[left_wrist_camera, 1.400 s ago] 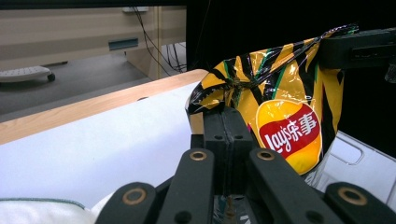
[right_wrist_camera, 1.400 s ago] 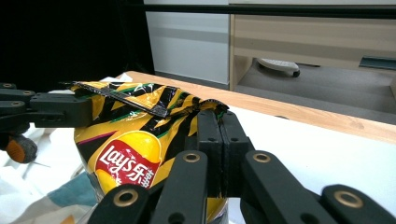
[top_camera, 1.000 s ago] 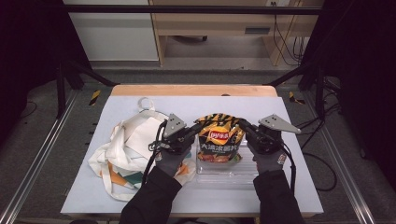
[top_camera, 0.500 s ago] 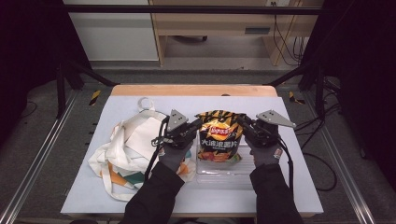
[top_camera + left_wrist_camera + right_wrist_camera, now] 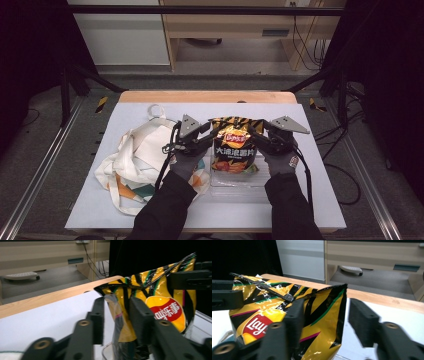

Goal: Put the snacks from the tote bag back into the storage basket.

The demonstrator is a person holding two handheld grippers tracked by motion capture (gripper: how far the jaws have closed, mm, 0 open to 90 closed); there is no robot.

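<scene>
Your left gripper (image 5: 116, 315) has just been opening: its jaws stand apart, with the side edge of the chip bag (image 5: 160, 300) in the gap between them, and the pads no longer press on it. Your right gripper (image 5: 324, 320) has also just been opening; its jaws are spread, the bag's other edge lies against the inner one, and the outer one stands clear. The bag stands upright between your two grippers, its lower end in a clear plastic tray (image 5: 235, 182). Beyond your left hand (image 5: 187, 162) a cloth tote bag (image 5: 135, 165) lies crumpled on the white table (image 5: 310, 200).
</scene>
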